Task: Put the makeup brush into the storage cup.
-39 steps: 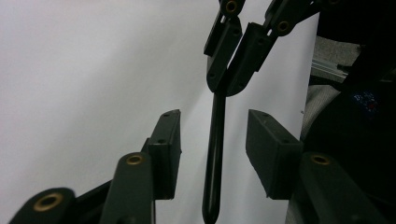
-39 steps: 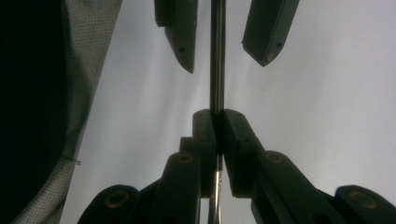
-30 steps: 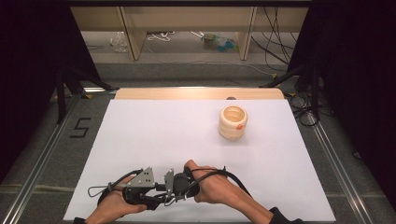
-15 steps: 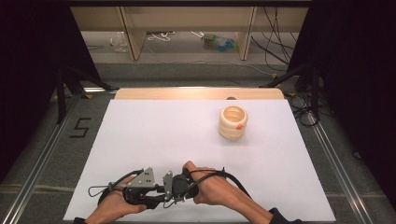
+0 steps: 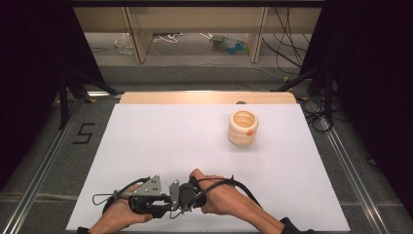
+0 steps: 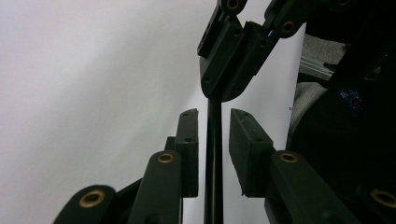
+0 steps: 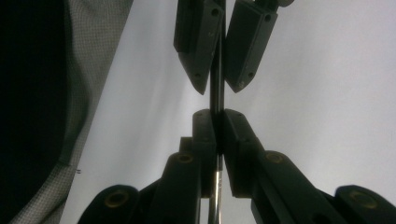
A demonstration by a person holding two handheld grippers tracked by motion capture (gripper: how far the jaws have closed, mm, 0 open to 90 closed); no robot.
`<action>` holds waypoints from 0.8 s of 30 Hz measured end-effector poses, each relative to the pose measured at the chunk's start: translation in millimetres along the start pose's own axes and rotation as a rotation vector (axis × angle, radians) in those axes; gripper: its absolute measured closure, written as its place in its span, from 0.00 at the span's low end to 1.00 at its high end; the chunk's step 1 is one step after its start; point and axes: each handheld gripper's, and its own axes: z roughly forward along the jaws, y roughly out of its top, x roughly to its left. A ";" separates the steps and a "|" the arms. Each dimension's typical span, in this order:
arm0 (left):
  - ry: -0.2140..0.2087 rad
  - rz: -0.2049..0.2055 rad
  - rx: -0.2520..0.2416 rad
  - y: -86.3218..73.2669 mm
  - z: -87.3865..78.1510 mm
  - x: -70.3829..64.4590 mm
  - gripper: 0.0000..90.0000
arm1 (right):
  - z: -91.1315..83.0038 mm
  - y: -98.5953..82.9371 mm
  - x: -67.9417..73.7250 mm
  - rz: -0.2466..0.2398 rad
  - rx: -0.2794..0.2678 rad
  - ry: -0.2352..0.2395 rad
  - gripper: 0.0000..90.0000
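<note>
Change: hardly any; both hands sit a touch lower at the worktop's (image 5: 146, 131) near edge.
Rod (image 6: 214, 154): thin, stiff, slippery; spans both grippers.
Left gripper (image 6: 213, 135): slightly open around it.
Right gripper (image 7: 215, 130): clamped on it.
Hold: near the ends.

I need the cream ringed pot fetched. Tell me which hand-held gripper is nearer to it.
Right. The right hand-held gripper sits near-left of the cream ringed pot; the left hand-held gripper faces it tip to tip, slightly farther left.
</note>
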 end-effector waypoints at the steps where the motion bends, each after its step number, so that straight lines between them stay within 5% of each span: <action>1: -0.004 -0.005 -0.003 -0.1 0.3 -0.5 0.82 | 0.0 0.0 -0.1 -0.003 0.001 -0.001 0.93; 24: -0.009 -0.015 0.018 -1.3 1.6 2.2 0.89 | 2.3 0.4 0.6 -0.011 -0.018 0.007 0.93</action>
